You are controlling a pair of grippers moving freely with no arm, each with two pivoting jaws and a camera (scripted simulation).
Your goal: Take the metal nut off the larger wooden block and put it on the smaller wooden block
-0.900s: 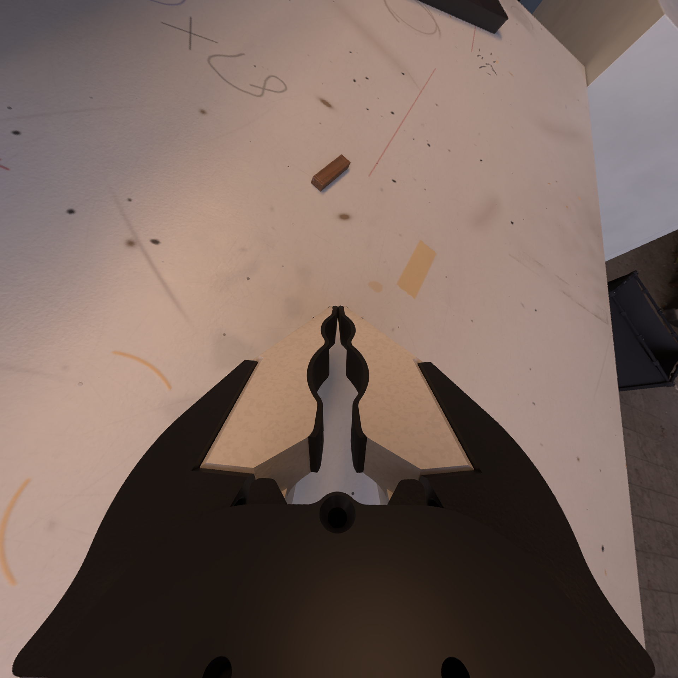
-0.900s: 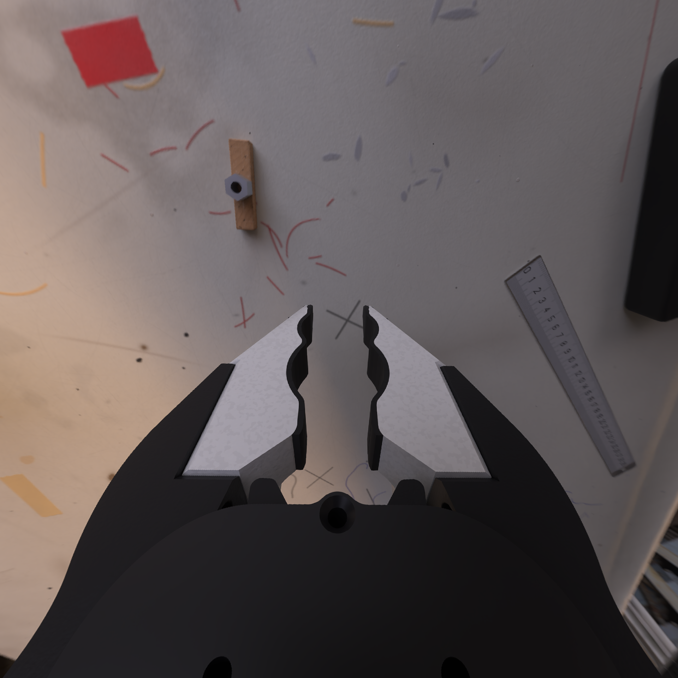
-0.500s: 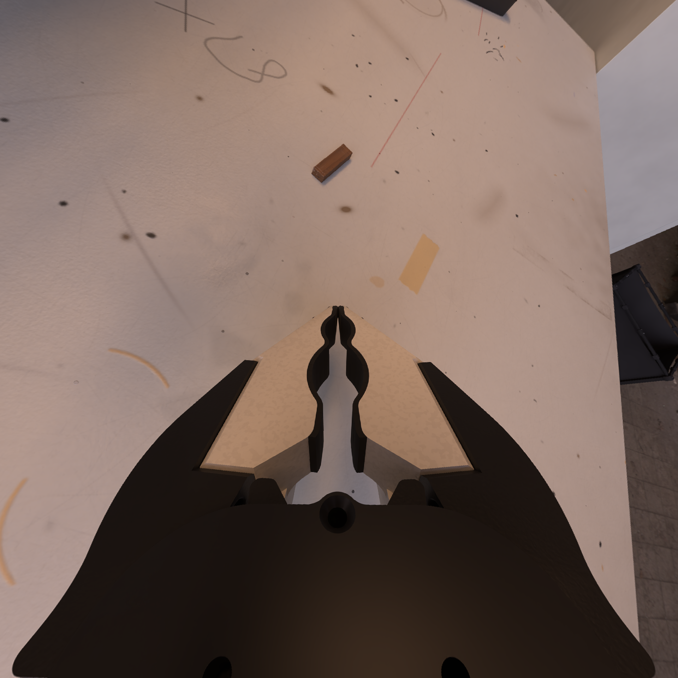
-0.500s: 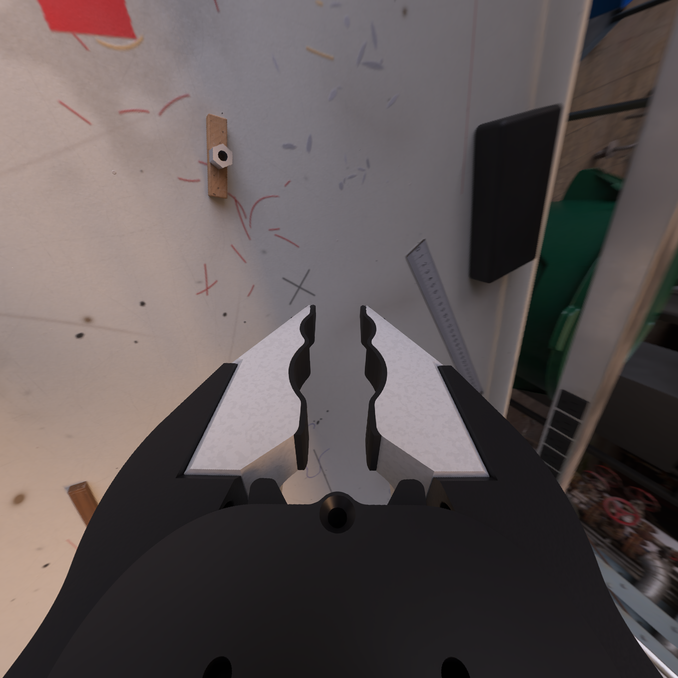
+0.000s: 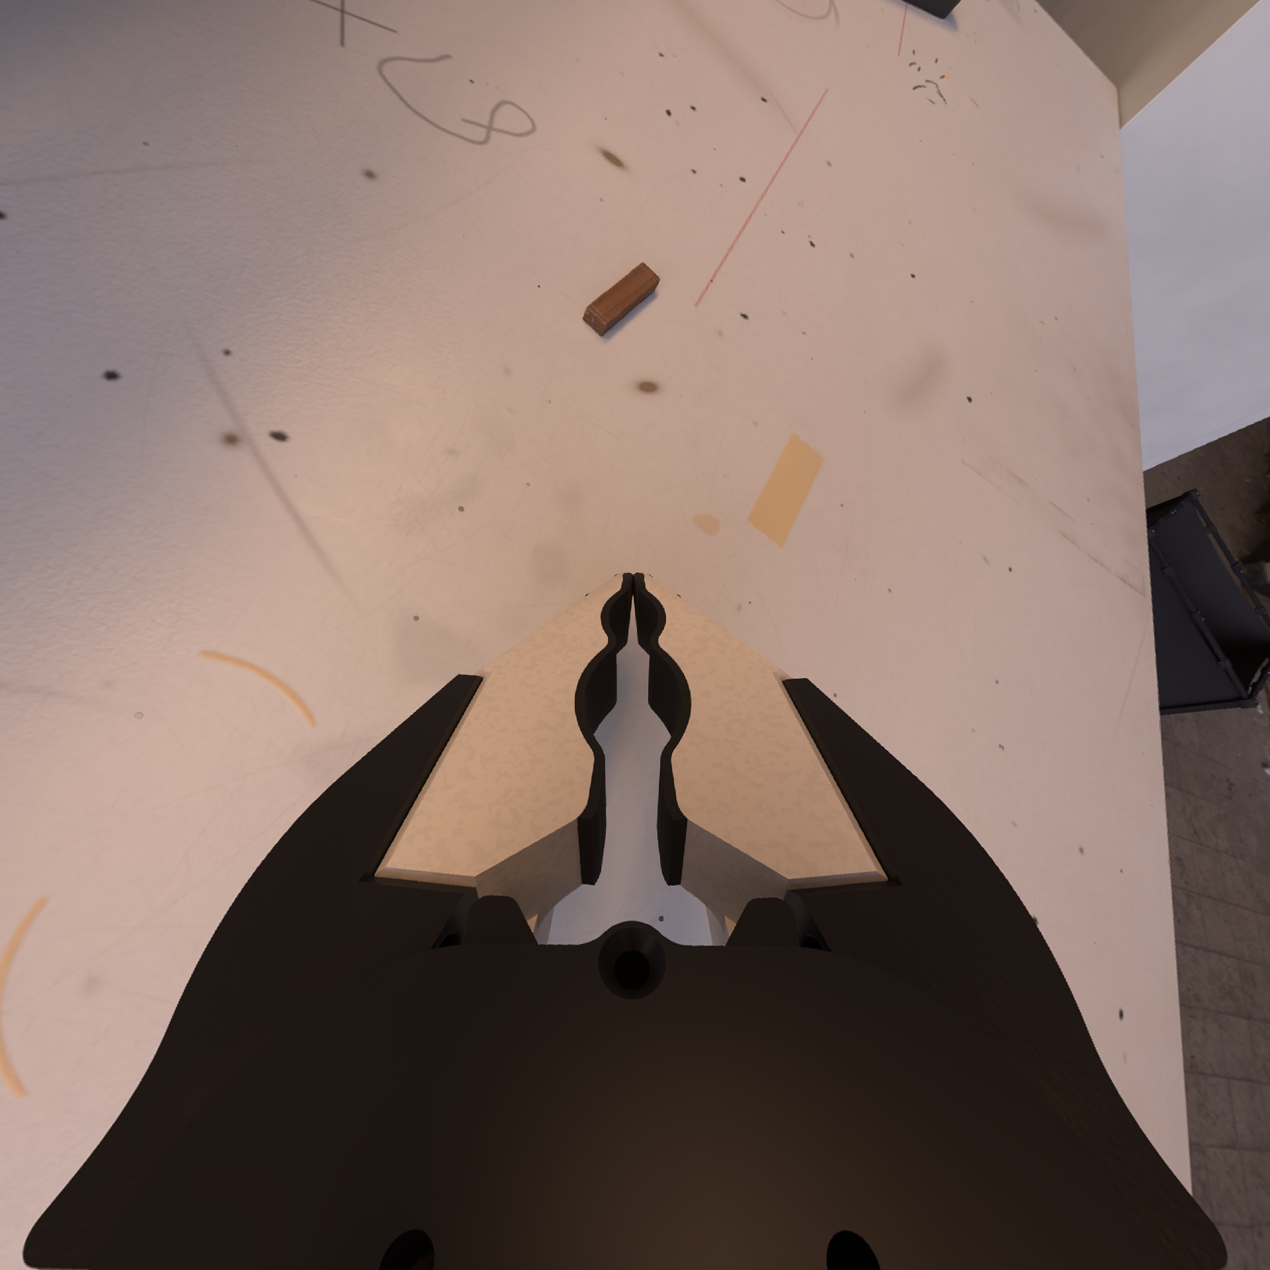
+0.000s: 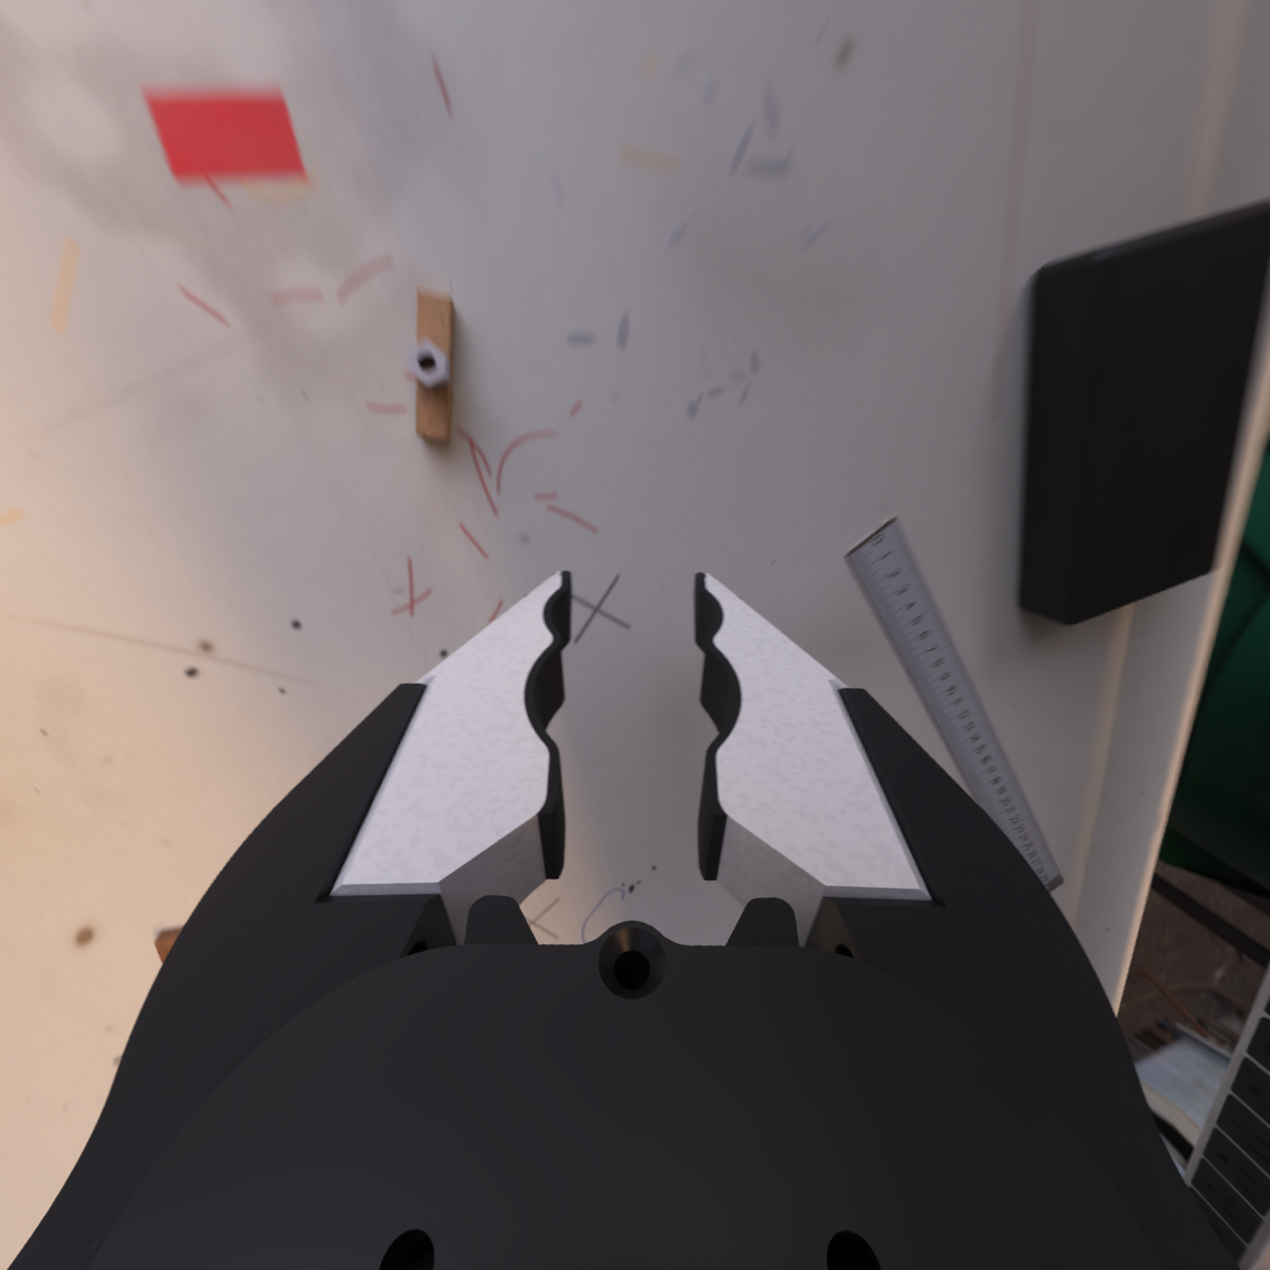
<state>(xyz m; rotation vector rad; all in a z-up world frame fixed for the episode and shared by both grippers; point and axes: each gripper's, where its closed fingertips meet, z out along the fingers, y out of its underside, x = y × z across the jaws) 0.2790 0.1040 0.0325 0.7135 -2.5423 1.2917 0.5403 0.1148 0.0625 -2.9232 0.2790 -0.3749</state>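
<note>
Tabletop (image 6: 687, 206) pale, scuffed, covered in pen marks and specks; its right edge runs along the right of both views. Black slab (image 6: 1141, 412) lies flat at the far right edge in the right wrist view. Left gripper (image 5: 632, 576) hangs above the tabletop (image 5: 275, 275), fingertips pressed together, nothing between them. Right gripper (image 6: 631, 576) also off the surface, jaws parted with a clear gap, empty. Grey metal ruler (image 6: 952, 694) lies just right of the right gripper, angled near-right to far-left, near the black slab. Red rectangle patch (image 6: 227, 134) far left, blurred. Larger wooden block (image 6: 434, 365), light tan, long axis near-to-far, sits far left of the right gripper, well apart from it. Smaller wooden block (image 5: 622, 298), darker brown, lies diagonal, well ahead of the left gripper; top bare. A brown corner (image 6: 167, 943) peeks out at the near left of the right gripper body, cannot tell what it is. Metal nut (image 6: 427, 361) rests on the larger wooden block, overhanging its left edge, hole up.
</note>
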